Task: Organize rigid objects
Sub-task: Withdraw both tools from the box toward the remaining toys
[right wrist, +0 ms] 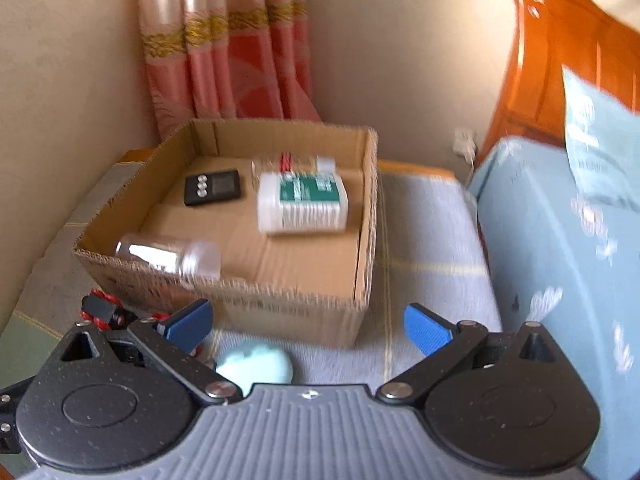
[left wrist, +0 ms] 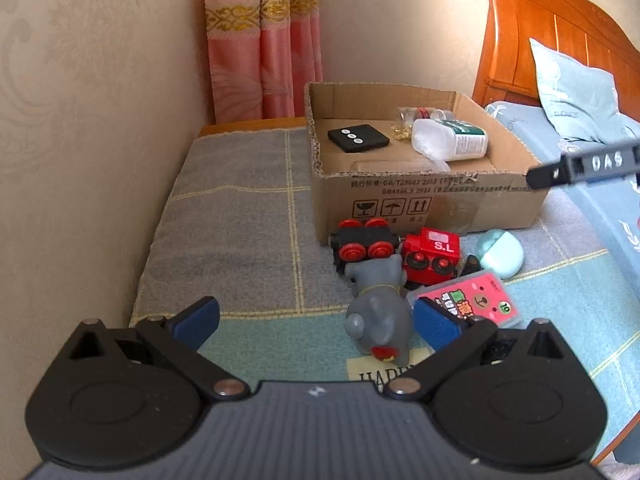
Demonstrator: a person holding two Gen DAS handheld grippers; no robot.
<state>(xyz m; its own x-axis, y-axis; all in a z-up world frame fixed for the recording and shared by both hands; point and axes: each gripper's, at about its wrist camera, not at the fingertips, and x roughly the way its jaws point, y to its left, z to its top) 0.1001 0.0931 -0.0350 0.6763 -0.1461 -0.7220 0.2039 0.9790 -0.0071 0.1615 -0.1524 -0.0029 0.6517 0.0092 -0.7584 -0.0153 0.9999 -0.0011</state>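
Toys lie in a loose cluster on the checked blanket, just in front of the cardboard box. A grey rubber animal lies on its side nearest the left gripper, whose blue fingers stand wide apart with nothing between them; the animal is just inside the right-hand finger. Behind the animal are a black train car with red wheels and a red train car marked "S.L", the two side by side and close to the box's front wall. A pink card box sits beside the red car, and a pale green round case lies near the box's front right corner.

Inside the box are a black timer, a white bottle with a green label on its side, and a clear jar lying against the front wall.

The right gripper hangs in front of the box, fingers spread and holding nothing, with the green case just below it. That view is blurred.
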